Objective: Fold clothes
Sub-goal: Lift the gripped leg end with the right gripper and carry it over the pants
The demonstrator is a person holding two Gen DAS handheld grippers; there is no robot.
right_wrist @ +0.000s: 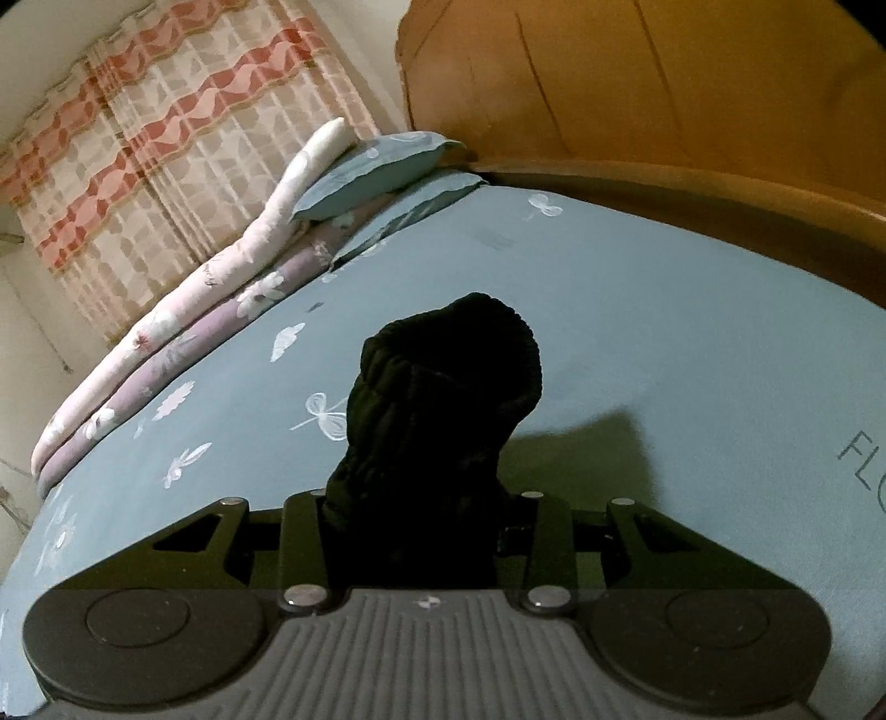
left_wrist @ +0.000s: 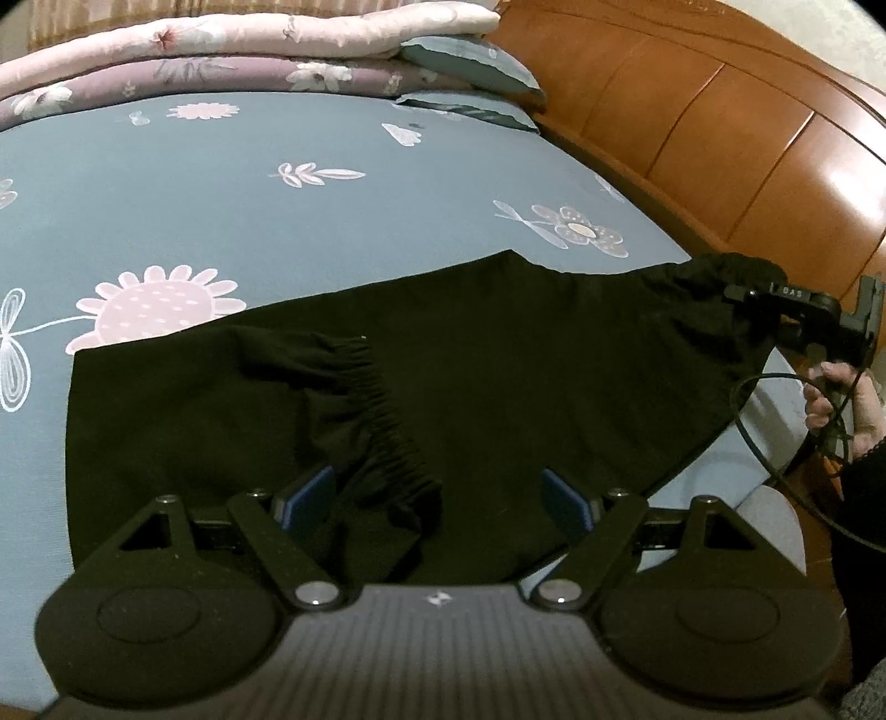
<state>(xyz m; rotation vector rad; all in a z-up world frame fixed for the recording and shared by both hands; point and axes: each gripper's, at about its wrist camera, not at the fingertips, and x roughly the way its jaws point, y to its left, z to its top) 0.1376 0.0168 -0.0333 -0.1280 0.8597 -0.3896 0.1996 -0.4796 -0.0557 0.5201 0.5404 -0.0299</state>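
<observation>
A black garment (left_wrist: 498, 376) lies spread on the blue flowered bed sheet (left_wrist: 249, 183). Its gathered elastic band (left_wrist: 387, 421) runs toward my left gripper (left_wrist: 437, 498). That gripper is open, its blue pads (left_wrist: 310, 493) wide apart just above the cloth with the band's end between them. At the right, my right gripper (left_wrist: 775, 315) pinches a lifted corner of the garment. In the right wrist view my right gripper (right_wrist: 421, 520) is shut on a bunch of ribbed black fabric (right_wrist: 443, 399) that stands up over the sheet (right_wrist: 692, 360); the cloth hides its fingertips.
Folded pink and purple quilts (left_wrist: 221, 50) and blue pillows (left_wrist: 470, 61) lie along the far side of the bed. A wooden headboard (left_wrist: 747, 127) curves along the right. A hand (left_wrist: 830, 399) and a cable sit at the bed's right edge. Curtains (right_wrist: 138, 138) hang behind.
</observation>
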